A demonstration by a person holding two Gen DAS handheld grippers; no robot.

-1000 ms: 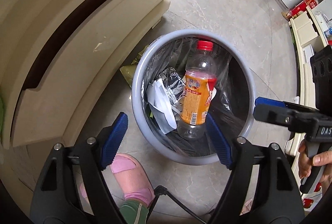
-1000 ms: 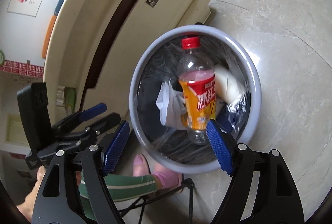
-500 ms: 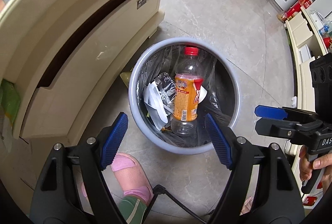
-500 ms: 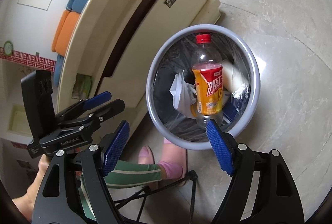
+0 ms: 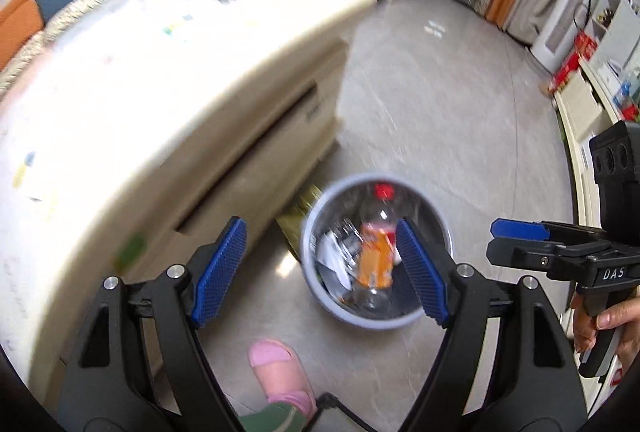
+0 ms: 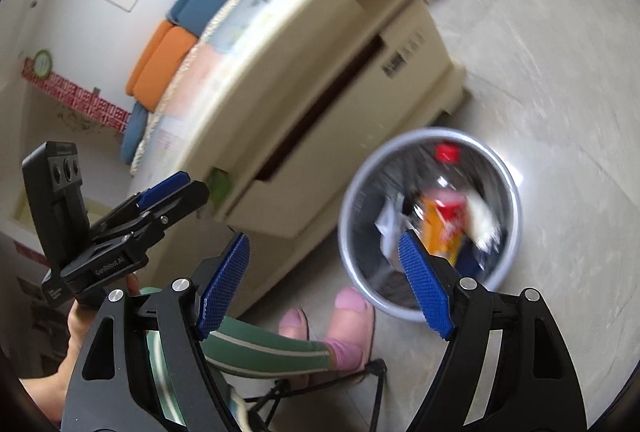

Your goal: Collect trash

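Holding both tools above the pale marble-look floor (image 5: 448,119), I look down on the round grey plastic waste bin (image 5: 344,316), which stands on the tiles just beside the corner of the cream-coloured low cabinet with a dark slot (image 5: 224,135). Inside the bin, the clear plastic bottle with a red cap and orange label (image 5: 374,264) lies among crumpled white paper and foil scraps (image 5: 330,258), its long axis running from the red cap at the far rim to its base at the near rim, tilted against the black liner. My left gripper (image 5: 320,272) has its blue-padded fingers (image 5: 220,270) spread wide with nothing between them; in its view the bin sits ahead and below, just past the right-hand pad. My right gripper (image 6: 326,280) is likewise spread and empty, and in its view the bin (image 6: 508,167) lies forward and off to the right, partly behind the right-hand pad. Neither tool touches the bin or anything in it; both hang well above it. A pink slipper (image 5: 280,372) and a green striped trouser leg (image 6: 264,352) show near the bin's near side. As I judge it, the bottle's drop is done, and the bin lies about evenly between my two hands, so either could return there with the next piece; no further trash on the floor is plain in these blurred views.
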